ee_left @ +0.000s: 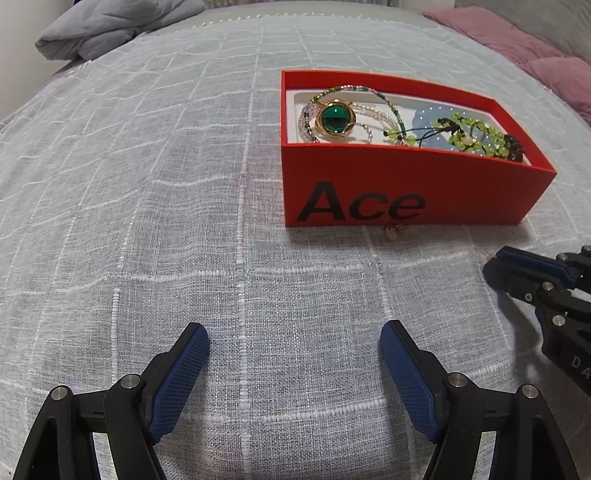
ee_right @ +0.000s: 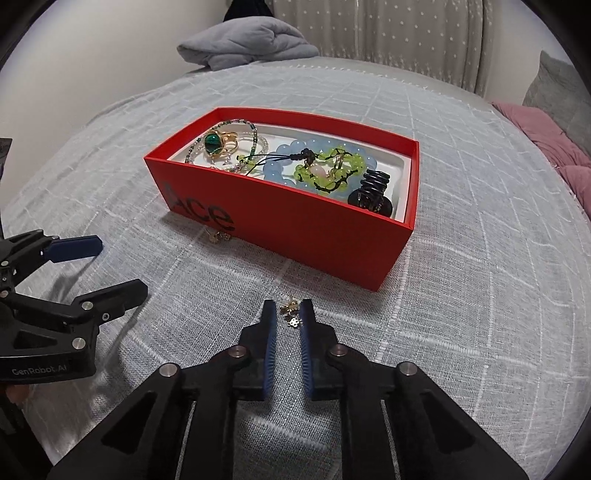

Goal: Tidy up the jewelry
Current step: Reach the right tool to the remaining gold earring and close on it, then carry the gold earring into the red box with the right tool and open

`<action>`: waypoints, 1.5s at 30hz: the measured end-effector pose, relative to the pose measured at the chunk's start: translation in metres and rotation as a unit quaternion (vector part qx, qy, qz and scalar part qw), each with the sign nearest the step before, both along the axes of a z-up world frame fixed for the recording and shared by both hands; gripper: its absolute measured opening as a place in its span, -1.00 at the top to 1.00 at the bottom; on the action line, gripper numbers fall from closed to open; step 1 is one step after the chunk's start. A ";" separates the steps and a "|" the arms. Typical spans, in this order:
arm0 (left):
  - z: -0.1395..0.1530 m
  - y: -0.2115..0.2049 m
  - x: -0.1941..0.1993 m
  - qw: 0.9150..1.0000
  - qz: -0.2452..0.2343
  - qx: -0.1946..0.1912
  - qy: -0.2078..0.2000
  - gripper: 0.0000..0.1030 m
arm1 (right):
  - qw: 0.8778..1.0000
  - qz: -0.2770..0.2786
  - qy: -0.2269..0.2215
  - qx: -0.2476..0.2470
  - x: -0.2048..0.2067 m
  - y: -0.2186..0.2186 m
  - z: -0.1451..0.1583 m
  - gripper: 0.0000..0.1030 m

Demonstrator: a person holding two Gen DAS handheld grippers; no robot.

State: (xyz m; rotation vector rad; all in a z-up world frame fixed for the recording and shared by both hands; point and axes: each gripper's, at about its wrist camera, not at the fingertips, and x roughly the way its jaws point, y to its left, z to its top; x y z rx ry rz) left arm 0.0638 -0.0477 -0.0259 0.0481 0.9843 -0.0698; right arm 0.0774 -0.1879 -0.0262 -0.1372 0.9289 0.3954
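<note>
Closing on: small gold earring (ee_right: 290,314), lower centre, right gripper (ee_right: 289,314) pads nearly clenched around it for lifting.
Left gripper (ee_left: 294,347): released, empty, waiting.
Destination: red box (ee_right: 295,221), mid-frame, already holding bracelets.

Both wrist cams angled down, close over bed; shared: red box (ee_left: 406,184) (ee_right: 295,229).

Wide bed (ee_right: 461,258) under a pale grey checked cover. Crumpled grey blanket (ee_right: 247,42) by a plain white wall (ee_right: 110,48), starred padded headboard (ee_right: 406,33) behind. Pink quilt (ee_right: 554,147) bunched at the right edge.
</note>
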 end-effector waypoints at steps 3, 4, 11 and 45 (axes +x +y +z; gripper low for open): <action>0.002 0.002 0.000 1.000 0.001 -0.005 -0.006 -0.56 | 1.000 -0.003 0.001 -0.001 0.000 0.000 0.001 0.80; 0.003 0.002 0.001 1.000 0.002 -0.007 -0.008 -0.56 | 1.000 -0.004 0.000 -0.002 0.000 0.001 0.001 0.82; 0.005 0.003 0.004 0.999 -0.004 -0.035 -0.015 -0.56 | 1.000 -0.017 0.002 -0.003 -0.005 -0.004 0.005 0.82; -0.006 -0.041 0.038 0.995 -0.062 -0.069 -0.029 0.99 | 0.999 -0.050 0.007 0.009 -0.021 -0.069 0.018 0.82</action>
